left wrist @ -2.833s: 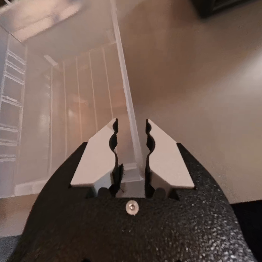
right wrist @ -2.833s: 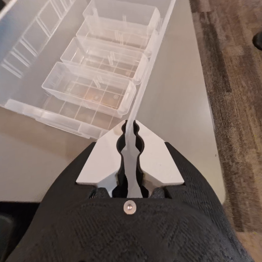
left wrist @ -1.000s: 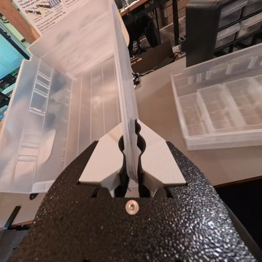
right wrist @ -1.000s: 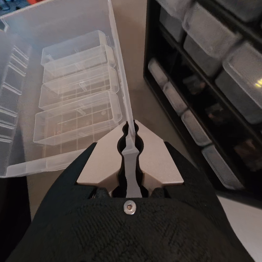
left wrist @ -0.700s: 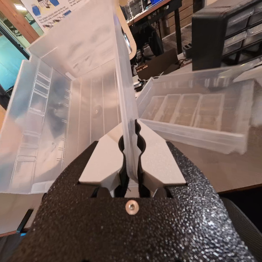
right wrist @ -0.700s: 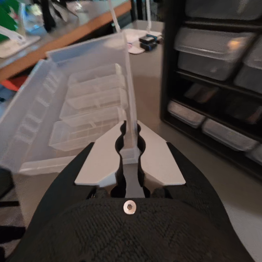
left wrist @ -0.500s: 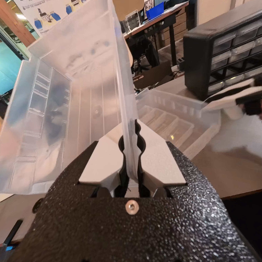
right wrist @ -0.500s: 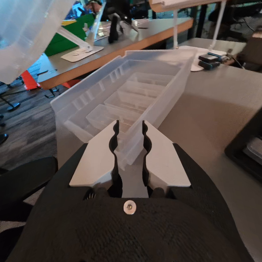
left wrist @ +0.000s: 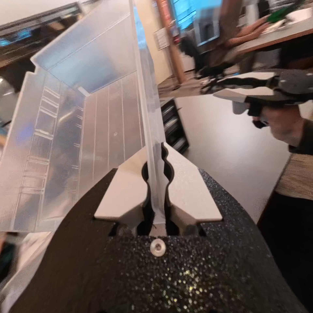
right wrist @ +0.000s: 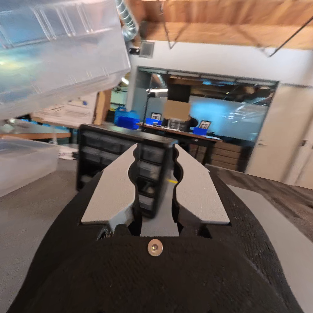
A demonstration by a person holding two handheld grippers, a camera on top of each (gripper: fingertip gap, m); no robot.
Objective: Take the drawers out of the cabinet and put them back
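My left gripper (left wrist: 155, 147) is clamped on the side wall of a big clear plastic bin (left wrist: 94, 108), the wall pinched between both grey fingers. I have the bin lifted off the table and tipped, so I look straight into its open inside, and I see nothing lying in it. In the right wrist view the same bin hangs in the upper left corner (right wrist: 55, 50), above the table (right wrist: 33, 220).

The black drawer cabinet (right wrist: 152, 171) stands on the table straight ahead of my right gripper (right wrist: 155, 149), framed between its fingers, with rows of small drawers (right wrist: 150, 167) in its front; too blurred to tell whether any slot is empty. From the left wrist view only a sliver of the cabinet (left wrist: 174, 128) shows, just past the bin's wall.

My right gripper is spread wide and holds nothing. It shows in the left wrist view too (left wrist: 215, 88), up at the right, with the person's hand (left wrist: 281, 125) on its grip.

A second clear bin (right wrist: 25, 162) sits on the table left of the cabinet. Beyond are other desks, blue boxes (right wrist: 127, 121) and a person (right wrist: 179, 122) at a far desk.
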